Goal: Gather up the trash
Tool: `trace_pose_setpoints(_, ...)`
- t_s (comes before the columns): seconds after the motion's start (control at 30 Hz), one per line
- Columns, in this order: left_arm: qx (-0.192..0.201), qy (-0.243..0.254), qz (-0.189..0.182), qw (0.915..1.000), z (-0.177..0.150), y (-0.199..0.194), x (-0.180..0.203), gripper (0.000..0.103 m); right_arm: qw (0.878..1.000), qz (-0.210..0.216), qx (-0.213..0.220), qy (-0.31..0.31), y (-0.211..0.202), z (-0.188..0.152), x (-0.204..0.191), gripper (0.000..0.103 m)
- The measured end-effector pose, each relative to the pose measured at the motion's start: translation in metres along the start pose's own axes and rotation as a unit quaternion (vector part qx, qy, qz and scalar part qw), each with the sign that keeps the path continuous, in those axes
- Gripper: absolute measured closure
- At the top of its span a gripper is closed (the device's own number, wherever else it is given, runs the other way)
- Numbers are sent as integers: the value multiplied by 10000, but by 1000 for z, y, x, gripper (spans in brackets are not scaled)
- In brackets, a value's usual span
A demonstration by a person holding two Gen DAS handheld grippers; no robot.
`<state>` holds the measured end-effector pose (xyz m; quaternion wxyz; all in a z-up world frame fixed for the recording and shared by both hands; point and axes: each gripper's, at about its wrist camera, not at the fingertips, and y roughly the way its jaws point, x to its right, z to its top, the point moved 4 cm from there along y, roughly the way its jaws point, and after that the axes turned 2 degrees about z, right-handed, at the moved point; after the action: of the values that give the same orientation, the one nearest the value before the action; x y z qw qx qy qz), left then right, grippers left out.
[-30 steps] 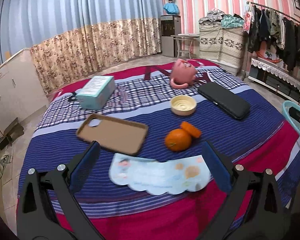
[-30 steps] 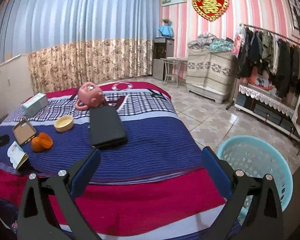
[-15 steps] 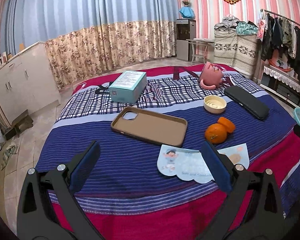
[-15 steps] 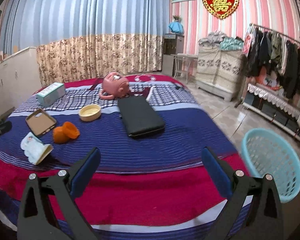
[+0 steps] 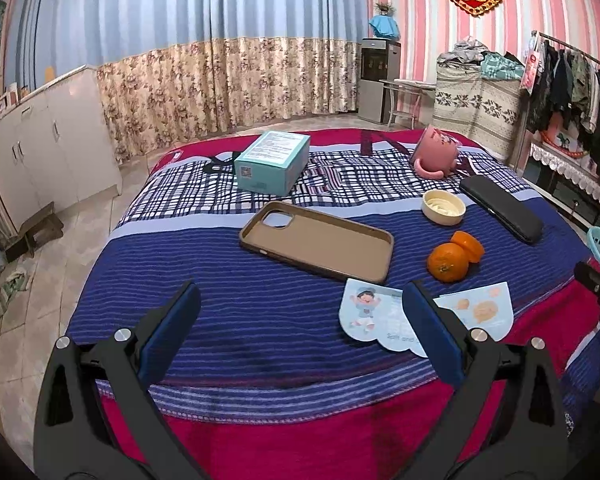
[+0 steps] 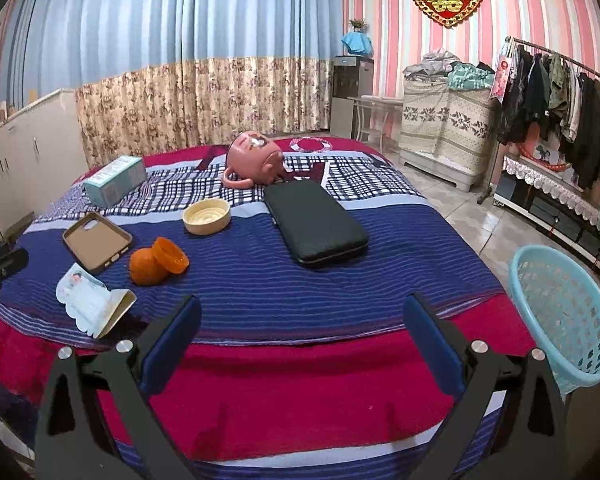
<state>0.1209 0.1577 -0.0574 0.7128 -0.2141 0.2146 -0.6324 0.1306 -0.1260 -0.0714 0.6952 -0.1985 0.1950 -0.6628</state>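
A light blue paper wrapper (image 5: 374, 314) with a cartoon child lies at the bed's near edge; it also shows in the right wrist view (image 6: 90, 296). An orange (image 5: 447, 262) with a loose piece of peel (image 5: 467, 243) sits just behind it, also in the right wrist view (image 6: 148, 266). My left gripper (image 5: 300, 328) is open and empty, above the blue striped cover left of the wrapper. My right gripper (image 6: 302, 334) is open and empty over the bed's red edge. A light blue plastic basket (image 6: 568, 316) stands on the floor at the right.
On the bed (image 5: 228, 304) lie a brown phone case (image 5: 320, 242), a teal box (image 5: 274, 160), a pink mug on its side (image 5: 436, 152), a cream bowl (image 5: 444, 207) and a black flat case (image 5: 500, 208). White cabinets (image 5: 32, 148) stand left, a clothes rack (image 6: 560, 92) right.
My left gripper has drawn back and swung left, so the wrapper has shifted from between the fingers to the right one. My right gripper has swung left, so the basket slid to the right edge.
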Motion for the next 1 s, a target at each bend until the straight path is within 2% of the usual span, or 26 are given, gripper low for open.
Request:
trace_pose_setpoints(0.1, -12, -55, -1, 10000, -1, 2, -3, 6, 9999, -162, 6, 14, 0, -3, -3, 5)
trace_pose_setpoints(0.2, -11, -61, 22, 10000, -2, 4, -6, 6, 9998, -101, -49, 168, 1, -7, -2, 5)
trace_pose_setpoints(0.33, -53, -111, 38, 9999, -5, 7, -13, 6, 9998, -204, -46, 50, 1, -6, -8, 5)
trace_pose_setpoints(0.6, -79, -289, 84, 9995, -11, 14, -24, 6, 9997, -159, -90, -145, 4, -9, -23, 5)
trace_pose_setpoints(1.0, -200, -348, 142, 9991, -15, 21, -41, 6, 9995, 65, -286, -110, 13, -13, -33, 5)
